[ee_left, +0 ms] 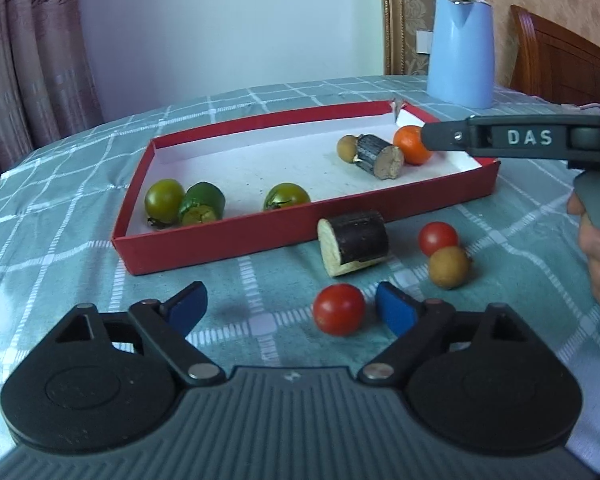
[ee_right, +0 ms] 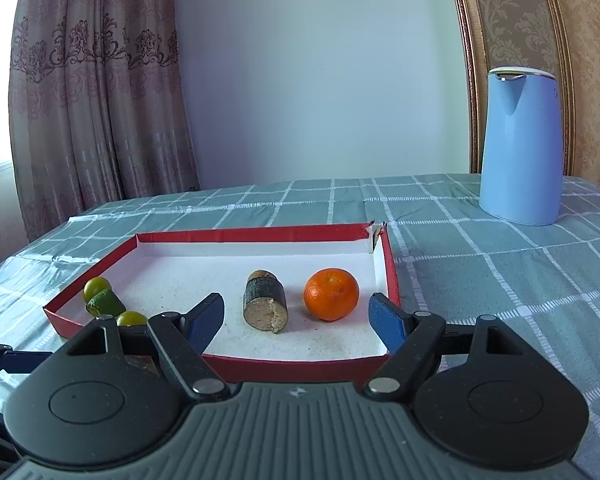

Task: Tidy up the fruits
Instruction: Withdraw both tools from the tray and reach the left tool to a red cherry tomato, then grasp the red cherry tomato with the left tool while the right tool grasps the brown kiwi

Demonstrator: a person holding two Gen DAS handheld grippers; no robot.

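Currently left tool [ee_left: 292, 306] spread wide near red tomato [ee_left: 339, 309], right tool [ee_right: 296, 316] apart, empty

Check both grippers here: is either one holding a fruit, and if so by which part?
Nothing is held. The left gripper is open above the cloth, a red tomato loose beside its right finger. The right gripper is open over the red tray.

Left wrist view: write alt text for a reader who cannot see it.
An open left gripper hovers over a green checked tablecloth beside a round red tomato. Nearby lie a second red tomato, a tan round fruit and a dark-skinned cut stalk piece. Behind, a shallow red cardboard tray holds green fruits and an orange tangerine.
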